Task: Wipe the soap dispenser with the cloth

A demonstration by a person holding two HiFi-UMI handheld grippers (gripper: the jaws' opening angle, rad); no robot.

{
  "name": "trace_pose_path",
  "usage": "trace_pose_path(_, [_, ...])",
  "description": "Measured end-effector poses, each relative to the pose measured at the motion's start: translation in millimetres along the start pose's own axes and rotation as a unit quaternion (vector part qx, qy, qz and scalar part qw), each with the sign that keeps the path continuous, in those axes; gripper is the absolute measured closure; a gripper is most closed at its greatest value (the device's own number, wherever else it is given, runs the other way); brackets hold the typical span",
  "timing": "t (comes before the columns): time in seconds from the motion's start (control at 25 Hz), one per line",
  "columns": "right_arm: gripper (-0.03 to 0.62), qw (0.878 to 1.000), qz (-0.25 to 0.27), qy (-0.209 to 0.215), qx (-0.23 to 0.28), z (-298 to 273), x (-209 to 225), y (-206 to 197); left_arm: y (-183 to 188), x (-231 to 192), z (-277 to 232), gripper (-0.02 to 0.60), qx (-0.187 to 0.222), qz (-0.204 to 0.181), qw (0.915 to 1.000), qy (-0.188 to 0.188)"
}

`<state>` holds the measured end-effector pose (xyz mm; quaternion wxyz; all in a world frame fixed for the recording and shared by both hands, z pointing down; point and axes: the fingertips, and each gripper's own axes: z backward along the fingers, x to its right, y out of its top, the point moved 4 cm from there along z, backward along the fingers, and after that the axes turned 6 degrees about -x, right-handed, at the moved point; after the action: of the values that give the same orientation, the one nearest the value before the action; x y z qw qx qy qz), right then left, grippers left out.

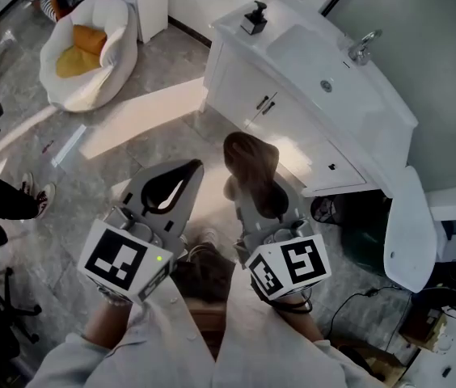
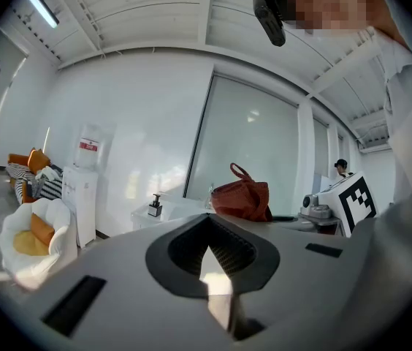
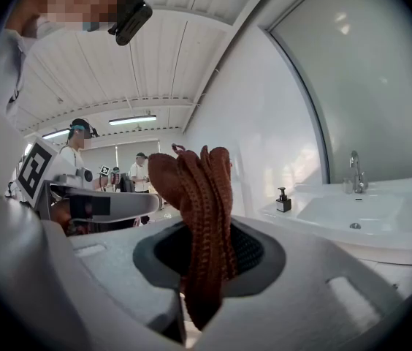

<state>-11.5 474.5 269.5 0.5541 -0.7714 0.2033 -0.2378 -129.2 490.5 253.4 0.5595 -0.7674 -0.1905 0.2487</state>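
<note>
The right gripper (image 1: 254, 196) is pinching the brown knitted cloth (image 1: 251, 162) between its 2 jaws, and the cloth is standing up above them. The left gripper (image 1: 184, 175), at 9 o'clock from the right one, is holding its 2 jaws pressed together, with nothing between them. The soap dispenser (image 1: 254, 17) is standing on the white vanity (image 1: 240, 87), at 12 o'clock from the cloth and well apart from it, beside the basin (image 1: 305, 51).
</note>
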Motion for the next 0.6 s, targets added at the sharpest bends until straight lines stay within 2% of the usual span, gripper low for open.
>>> trace_pose_path(0.4, [0.511, 0.999, -0.007, -0.04, -0.001, 13.7, -9.2, -10.0, -9.8, -4.1, 14.0, 0.577, -0.007, -0.007, 0.9998, -0.016])
trace_pose_path(0.6, [0.511, 0.999, -0.007, -0.047, 0.004, 16.0, -22.6, -13.7, -15.2, -9.4, 28.6, 0.577, -0.002, -0.01, 0.9998, -0.02])
